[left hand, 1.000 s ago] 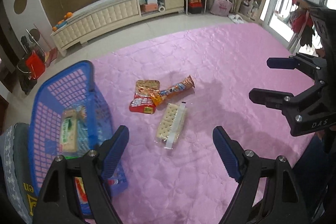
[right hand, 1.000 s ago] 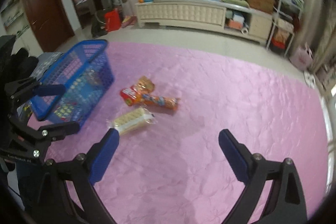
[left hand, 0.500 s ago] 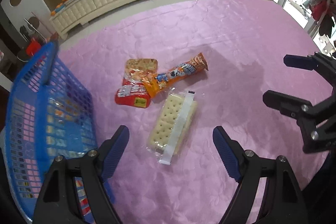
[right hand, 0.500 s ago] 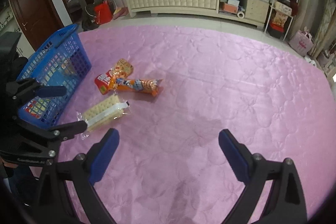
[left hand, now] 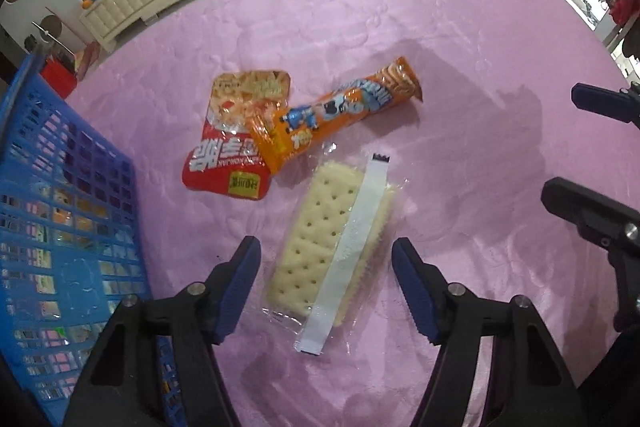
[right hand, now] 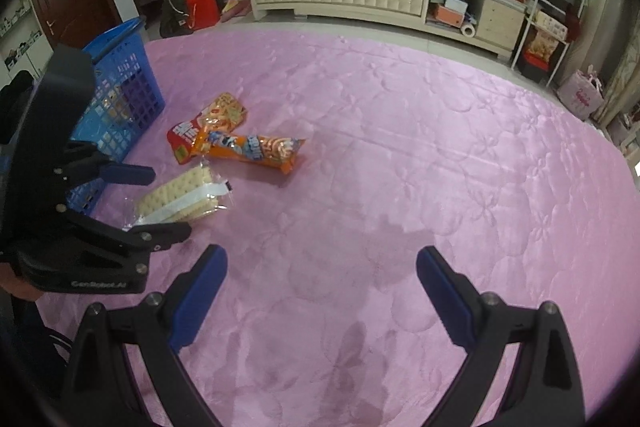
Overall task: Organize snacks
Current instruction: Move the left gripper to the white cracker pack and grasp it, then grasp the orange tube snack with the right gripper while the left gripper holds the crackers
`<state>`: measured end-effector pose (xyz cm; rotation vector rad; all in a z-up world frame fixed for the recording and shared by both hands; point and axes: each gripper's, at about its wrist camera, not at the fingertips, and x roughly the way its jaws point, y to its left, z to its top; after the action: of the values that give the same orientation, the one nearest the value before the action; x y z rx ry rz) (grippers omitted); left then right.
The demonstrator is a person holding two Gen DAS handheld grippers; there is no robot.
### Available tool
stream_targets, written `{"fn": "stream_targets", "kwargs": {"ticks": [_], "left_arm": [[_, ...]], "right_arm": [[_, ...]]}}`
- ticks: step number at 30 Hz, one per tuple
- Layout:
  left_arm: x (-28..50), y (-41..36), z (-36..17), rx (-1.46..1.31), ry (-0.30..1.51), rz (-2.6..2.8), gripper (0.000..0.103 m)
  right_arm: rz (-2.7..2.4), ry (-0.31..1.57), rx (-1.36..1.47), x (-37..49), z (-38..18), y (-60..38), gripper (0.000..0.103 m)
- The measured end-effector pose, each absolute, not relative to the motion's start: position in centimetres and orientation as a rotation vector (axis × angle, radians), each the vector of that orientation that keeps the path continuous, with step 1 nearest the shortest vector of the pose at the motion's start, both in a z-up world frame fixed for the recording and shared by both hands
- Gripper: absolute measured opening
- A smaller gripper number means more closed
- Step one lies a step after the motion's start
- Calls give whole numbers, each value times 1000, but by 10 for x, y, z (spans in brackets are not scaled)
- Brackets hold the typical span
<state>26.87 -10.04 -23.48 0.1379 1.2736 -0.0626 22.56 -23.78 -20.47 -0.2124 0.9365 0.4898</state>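
While its jaws close, the left gripper point(left hand: 325, 277) straddles a clear-wrapped pale cracker pack point(left hand: 332, 243), pads not touching. Right gripper point(right hand: 320, 291) hangs wide open, empty, above the pink quilted cloth point(right hand: 400, 147).

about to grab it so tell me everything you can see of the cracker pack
The cracker pack is a clear plastic sleeve holding a stack of pale, square crackers dotted with holes, with a white strip running lengthwise along the wrapper. It lies flat on the pink quilted cover, sealed ends crinkled, near the orange snack tube though contact is unclear. The left gripper straddles it, jaws closing, pads not yet touching.
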Motion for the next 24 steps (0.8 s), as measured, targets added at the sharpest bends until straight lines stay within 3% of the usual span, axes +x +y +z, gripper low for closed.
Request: {"fn": "stream_targets", "kwargs": {"ticks": [2,8,24], "left_arm": [[269,-100,-237,140,1276,-70,56],[261,-104,-237,150,1265,-66,47],[228,-83,-159,89,1067,-17,45]], "right_arm": [[501,949,-197,227,-206,-238,98],[515,956,-181,230,-207,-236,98],[657,897,-298,231,-184,-204,97]]}}
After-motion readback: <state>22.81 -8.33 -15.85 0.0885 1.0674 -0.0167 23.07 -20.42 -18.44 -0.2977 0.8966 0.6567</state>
